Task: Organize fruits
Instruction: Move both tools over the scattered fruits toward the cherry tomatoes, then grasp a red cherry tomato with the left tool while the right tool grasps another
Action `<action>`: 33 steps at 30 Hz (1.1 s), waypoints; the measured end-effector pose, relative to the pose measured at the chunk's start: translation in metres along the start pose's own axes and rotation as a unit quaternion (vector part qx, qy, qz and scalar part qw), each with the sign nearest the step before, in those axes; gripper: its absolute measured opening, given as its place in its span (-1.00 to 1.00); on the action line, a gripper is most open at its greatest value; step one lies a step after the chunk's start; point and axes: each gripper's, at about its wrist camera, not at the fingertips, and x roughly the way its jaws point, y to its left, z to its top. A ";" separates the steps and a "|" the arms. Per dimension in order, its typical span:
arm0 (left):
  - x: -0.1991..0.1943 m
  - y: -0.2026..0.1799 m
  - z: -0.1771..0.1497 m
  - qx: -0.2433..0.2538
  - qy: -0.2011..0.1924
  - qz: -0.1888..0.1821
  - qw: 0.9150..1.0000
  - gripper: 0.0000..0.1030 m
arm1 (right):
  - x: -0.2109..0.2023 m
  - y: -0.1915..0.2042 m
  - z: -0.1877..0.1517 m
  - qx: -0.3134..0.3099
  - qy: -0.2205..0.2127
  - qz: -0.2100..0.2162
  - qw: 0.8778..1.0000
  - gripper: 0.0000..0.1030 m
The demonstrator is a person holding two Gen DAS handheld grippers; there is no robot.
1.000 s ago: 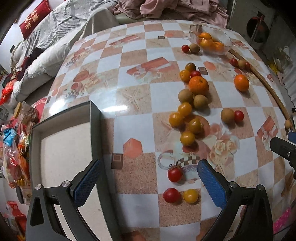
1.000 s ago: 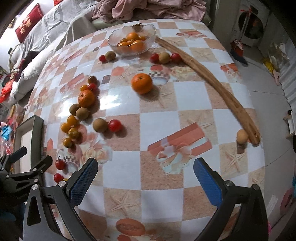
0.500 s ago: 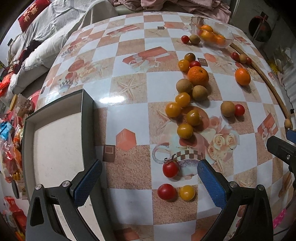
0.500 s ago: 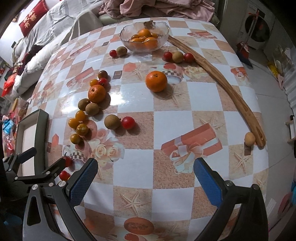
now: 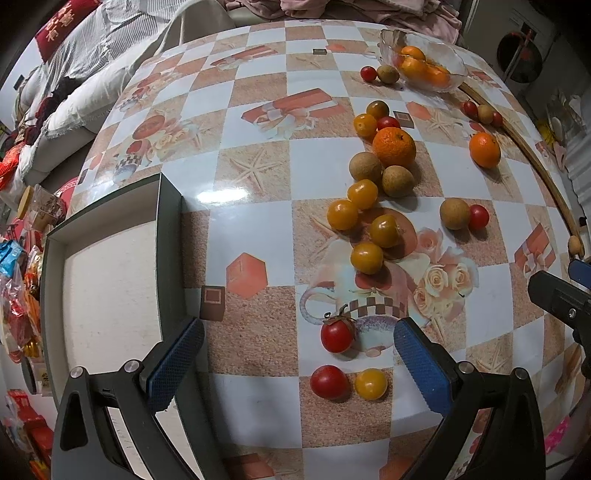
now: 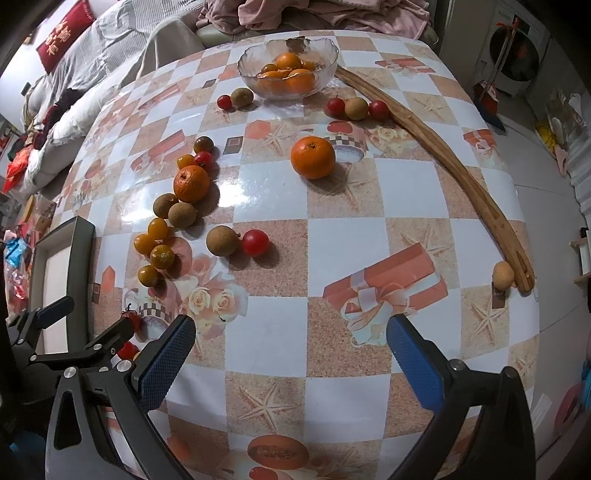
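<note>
Many fruits lie loose on the checked table: two oranges (image 5: 393,146) (image 6: 312,157), several yellow tomatoes (image 5: 366,257), brown longans (image 5: 454,213) and red tomatoes (image 5: 336,335). A glass bowl (image 6: 325,70) at the far side holds oranges. A dark tray (image 5: 168,236) with a pale bottom sits at the left edge. My left gripper (image 5: 297,360) is open and empty, low over the near table, with a red tomato (image 5: 328,381) and a yellow tomato (image 5: 371,384) between its fingers. My right gripper (image 6: 290,356) is open and empty above the near right of the table.
A long curved wooden stick (image 6: 454,173) lies along the table's right side, with a longan (image 6: 503,275) at its near end. A sofa with bedding and clothes (image 6: 317,14) stands behind the table. Snack packets (image 5: 18,280) lie left of the tray.
Both grippers have moved forward over the table, and the fruits now sit lower and larger in view. Both stay open and nothing was picked up.
</note>
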 end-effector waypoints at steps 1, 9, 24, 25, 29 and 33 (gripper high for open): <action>0.000 0.000 0.000 0.000 0.000 0.000 1.000 1.00 | 0.000 0.000 0.000 0.000 0.000 0.000 1.000 1.00; 0.002 -0.002 -0.002 0.000 0.003 0.000 1.000 1.00 | -0.001 0.001 0.002 0.000 0.000 0.000 1.000 1.00; 0.008 -0.002 -0.002 0.004 0.003 -0.002 1.000 1.00 | 0.006 0.003 0.003 -0.007 0.006 0.001 1.000 1.00; 0.008 -0.003 -0.002 0.006 0.001 -0.001 1.000 1.00 | 0.007 0.003 0.003 -0.008 0.006 0.001 1.000 1.00; 0.010 -0.005 0.000 0.010 0.000 -0.002 1.000 1.00 | 0.012 0.005 0.006 -0.013 0.009 0.003 1.000 1.00; 0.014 -0.008 0.001 0.014 0.000 -0.001 1.000 0.99 | 0.019 0.007 0.011 -0.020 0.012 0.007 1.000 1.00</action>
